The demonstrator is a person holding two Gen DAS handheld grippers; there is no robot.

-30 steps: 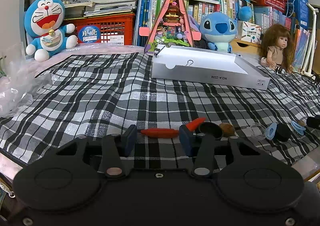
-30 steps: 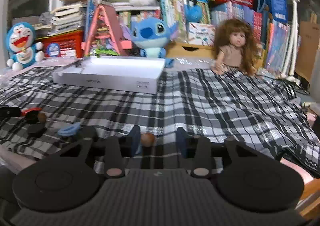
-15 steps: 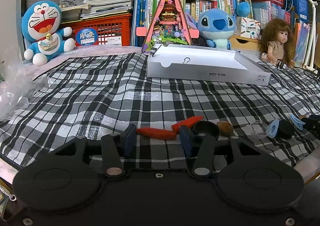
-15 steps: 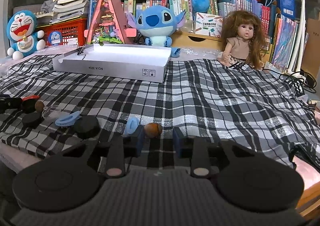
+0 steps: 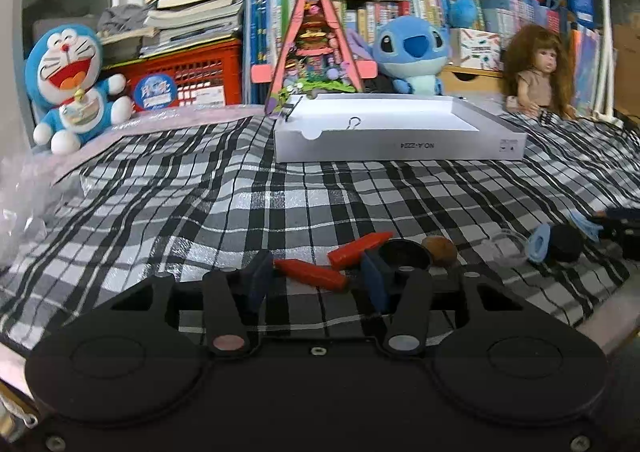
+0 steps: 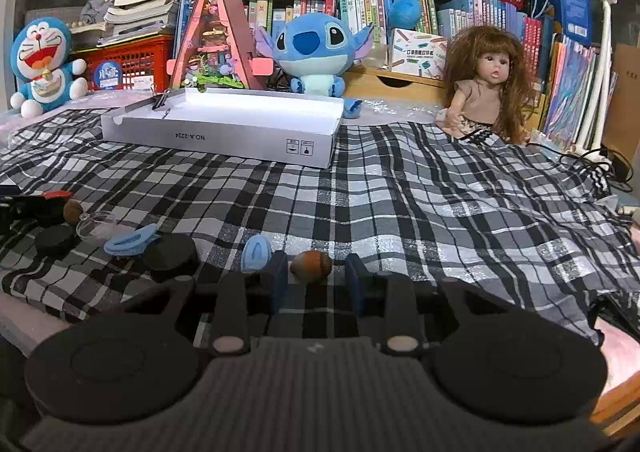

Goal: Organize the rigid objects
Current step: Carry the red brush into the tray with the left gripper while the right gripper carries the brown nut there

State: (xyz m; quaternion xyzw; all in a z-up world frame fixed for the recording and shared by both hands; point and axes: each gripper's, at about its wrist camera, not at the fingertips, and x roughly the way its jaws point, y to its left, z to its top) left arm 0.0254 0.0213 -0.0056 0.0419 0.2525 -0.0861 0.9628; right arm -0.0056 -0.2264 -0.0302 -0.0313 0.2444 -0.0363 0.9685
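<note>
Black-and-white plaid cloth (image 6: 400, 191) covers the whole work surface. Shallow white cardboard box tray (image 5: 400, 143) sits at the far middle of it, open side up, long axis running left-right, label on the front wall upside down; inside only a metal binder clip (image 5: 354, 123) near the front-left notch, and in the right view a second black clip (image 6: 160, 99) sits on the tray's left rim. Rest of the tray floor is bare white. Small items lie in a loose row along the near edge of the cloth. Left gripper (image 5: 316, 278) hovers low over two red crayon-like sticks: the nearer red stick (image 5: 310, 270) lies between the jaws, long axis about left-right, pointed end aimed left toward the left pad, right end lower; the other red stick (image 5: 358, 248) angles up to the right, tip pointing right. Jaws are moderately apart, pads not pressing the stick. Just right of it: black round lid (image 5: 404, 254), brown acorn-like nut (image 5: 439, 250), clear ring (image 5: 506, 246), blue clip (image 5: 538, 246), black puck (image 5: 566, 244). Right gripper (image 6: 318, 280) has its jaws opening, fairly narrow, around a brown acorn (image 6: 311, 267) lying on the cloth, long axis left-right, gaps at both pads, not gripped. A small blue clip (image 6: 257, 252) stands just left of the left finger.
</note>
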